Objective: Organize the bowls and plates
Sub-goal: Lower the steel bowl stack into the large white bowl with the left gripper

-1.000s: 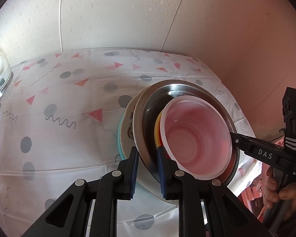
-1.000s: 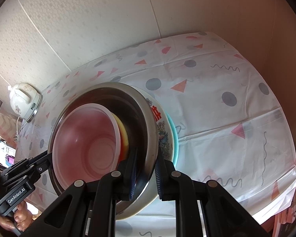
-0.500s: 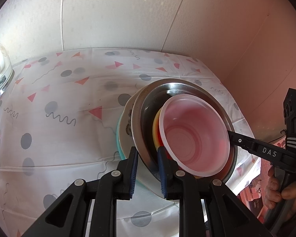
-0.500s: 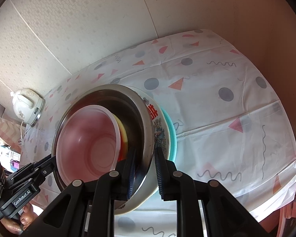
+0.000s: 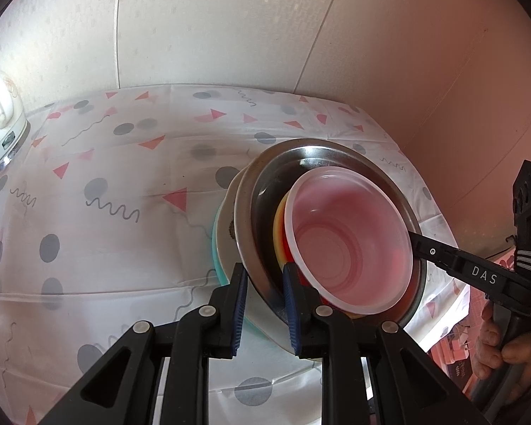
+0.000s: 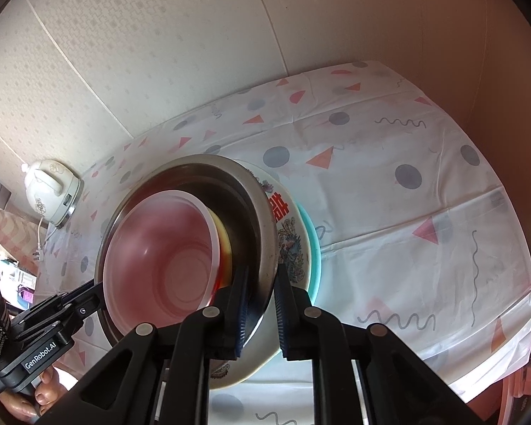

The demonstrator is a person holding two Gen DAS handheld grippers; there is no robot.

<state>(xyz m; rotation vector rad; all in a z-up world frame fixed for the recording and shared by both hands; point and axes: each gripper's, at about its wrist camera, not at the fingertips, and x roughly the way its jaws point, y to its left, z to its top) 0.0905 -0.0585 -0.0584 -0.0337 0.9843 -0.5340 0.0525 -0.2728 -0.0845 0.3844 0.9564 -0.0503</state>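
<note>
A nested stack sits between my two grippers: a teal plate [image 5: 217,265] underneath, a white patterned bowl [image 6: 286,237], a steel bowl [image 5: 311,156], a yellow-red bowl [image 5: 279,233] and a translucent pink bowl [image 5: 350,248] on top. My left gripper [image 5: 263,297] is shut on the stack's near rim, one pad inside the steel bowl and one outside the white bowl. From the opposite side, my right gripper [image 6: 262,304] is closing its jaws on the steel bowl's rim [image 6: 194,166], and the pads press on it. Whether the stack rests on the cloth I cannot tell.
A patterned white tablecloth [image 5: 106,241] covers the table, with walls close behind and to the right. A white electric kettle [image 6: 51,191] stands at the far left edge. A hand [image 5: 495,347] holds the right gripper's handle.
</note>
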